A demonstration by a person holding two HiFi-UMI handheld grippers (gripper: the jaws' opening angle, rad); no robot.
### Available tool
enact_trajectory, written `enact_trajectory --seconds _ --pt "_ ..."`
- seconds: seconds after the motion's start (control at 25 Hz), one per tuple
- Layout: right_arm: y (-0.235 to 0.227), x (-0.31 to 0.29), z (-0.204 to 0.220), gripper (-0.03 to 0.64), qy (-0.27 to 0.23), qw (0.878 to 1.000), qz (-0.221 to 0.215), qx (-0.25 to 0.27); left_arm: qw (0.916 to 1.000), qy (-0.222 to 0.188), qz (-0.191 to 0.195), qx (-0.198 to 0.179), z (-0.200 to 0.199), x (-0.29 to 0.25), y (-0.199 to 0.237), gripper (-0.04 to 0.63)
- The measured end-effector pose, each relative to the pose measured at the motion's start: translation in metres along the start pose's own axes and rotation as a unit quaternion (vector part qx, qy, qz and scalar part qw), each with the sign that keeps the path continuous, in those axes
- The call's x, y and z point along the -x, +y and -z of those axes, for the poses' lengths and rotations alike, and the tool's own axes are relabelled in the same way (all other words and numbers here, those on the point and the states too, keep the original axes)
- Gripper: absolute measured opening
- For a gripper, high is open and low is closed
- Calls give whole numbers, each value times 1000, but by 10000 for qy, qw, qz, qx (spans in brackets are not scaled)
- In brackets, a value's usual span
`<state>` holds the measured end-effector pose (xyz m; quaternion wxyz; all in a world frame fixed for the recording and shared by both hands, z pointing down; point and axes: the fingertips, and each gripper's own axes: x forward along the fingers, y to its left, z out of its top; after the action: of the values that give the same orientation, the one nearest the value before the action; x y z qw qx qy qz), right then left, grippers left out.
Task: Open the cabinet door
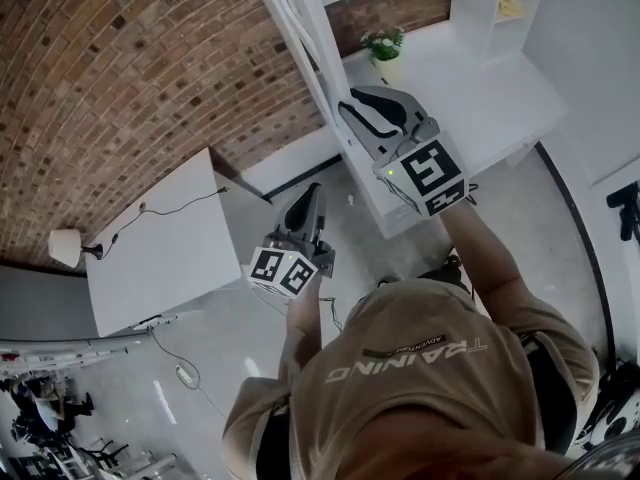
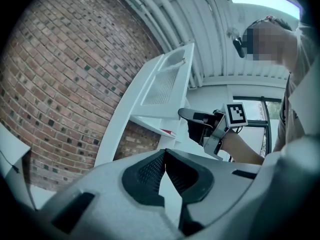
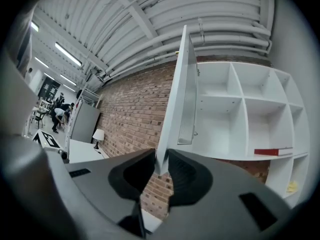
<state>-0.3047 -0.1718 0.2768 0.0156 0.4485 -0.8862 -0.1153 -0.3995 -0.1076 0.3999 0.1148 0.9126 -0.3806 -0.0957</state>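
Note:
The white cabinet door [image 3: 180, 99] stands swung out from the shelf unit, edge-on to me. My right gripper [image 3: 161, 164] is shut on its lower corner, and the door's thin edge fills the gap between the pads. From the head view the door [image 1: 300, 28] runs up to the top edge, with the right gripper [image 1: 352, 103] at its bottom end. The left gripper [image 1: 312, 190] hangs lower and to the left, apart from the door. Its tips meet with nothing between them [image 2: 164, 151]. The left gripper view also shows the door [image 2: 162, 84] and the right gripper [image 2: 182, 113].
Behind the door are white open shelf compartments [image 3: 240, 119] holding a red book [image 3: 272, 151]. A potted plant [image 1: 383, 45] sits on the white counter [image 1: 480, 98]. A brick wall [image 1: 120, 68] lies left, with a white table [image 1: 160, 248] and a lamp [image 1: 65, 246].

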Motion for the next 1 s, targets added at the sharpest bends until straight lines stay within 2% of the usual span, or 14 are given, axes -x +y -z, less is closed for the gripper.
enact_trajectory --seconds 0.24,0.4,0.68,0.8,0.92,1.0 --pt "-1 2 4 74 -140 9998 -163 41 9998 -76 26 172 11 -15 6 8" --pt "3 7 3 74 -170 9988 -179 428 9998 -90 62 176 12 -26 1 8" --pt "11 23 -6 73 -347 9944 -977 189 9998 -101 -131 -130 -1 -44 -12 8" --pt "-5 34 -6 72 -404 9932 -1092 38 9996 -69 -240 -161 3 -57 -22 8" --pt "-32 40 -1 41 -402 9940 -1011 80 9994 -22 -306 -176 6 -71 -32 8" --pt "-50 45 7 25 -280 9956 -896 -69 9993 0 -348 -161 9 -82 -38 8"
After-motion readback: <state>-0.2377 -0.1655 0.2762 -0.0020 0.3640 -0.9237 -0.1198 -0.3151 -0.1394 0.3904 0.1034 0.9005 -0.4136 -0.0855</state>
